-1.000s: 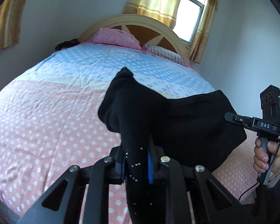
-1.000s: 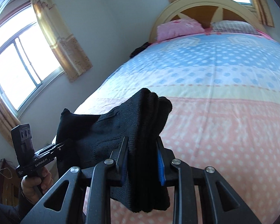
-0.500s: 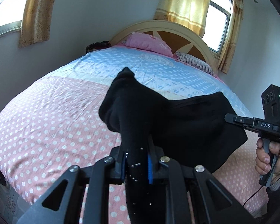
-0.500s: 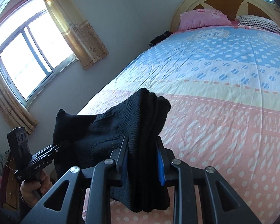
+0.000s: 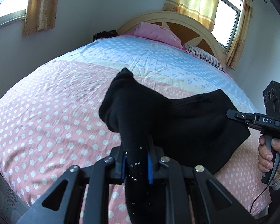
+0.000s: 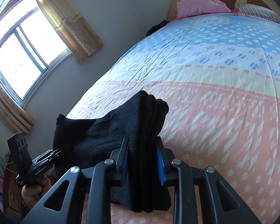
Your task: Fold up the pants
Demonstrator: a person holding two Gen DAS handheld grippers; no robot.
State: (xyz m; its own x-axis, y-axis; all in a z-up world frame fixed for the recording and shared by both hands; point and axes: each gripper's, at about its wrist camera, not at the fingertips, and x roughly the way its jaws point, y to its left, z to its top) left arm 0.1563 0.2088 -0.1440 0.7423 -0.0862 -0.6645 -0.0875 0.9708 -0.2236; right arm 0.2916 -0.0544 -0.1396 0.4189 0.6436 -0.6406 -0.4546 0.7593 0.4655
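Observation:
Black pants (image 5: pixel 186 123) hang stretched between both grippers above the near, pink end of the bed (image 5: pixel 52 108). My left gripper (image 5: pixel 136 165) is shut on one bunched end of the fabric, which sticks up past the blue pads. My right gripper (image 6: pixel 142 160) is shut on the other end, a thick folded wad of black knit (image 6: pixel 145 123). In the left wrist view the right gripper (image 5: pixel 231 114) reaches into the cloth from the right, held by a hand (image 5: pixel 270 155). In the right wrist view the left gripper (image 6: pixel 56 152) shows at lower left, its tips buried in the pants.
The bed carries a dotted cover, pink near me and blue (image 6: pixel 224 43) toward the headboard (image 5: pixel 192 24). A pink pillow (image 5: pixel 156 31) and a striped pillow (image 6: pixel 261 12) lie at the head. A dark bundle (image 5: pixel 104 34) sits at the far left corner. Curtained windows (image 6: pixel 18 56) flank the bed.
Both grippers have moved toward the bed's near left side and sunk a little, carrying the pants along. The view turned left, showing more of the left wall and window. The grips are unchanged.

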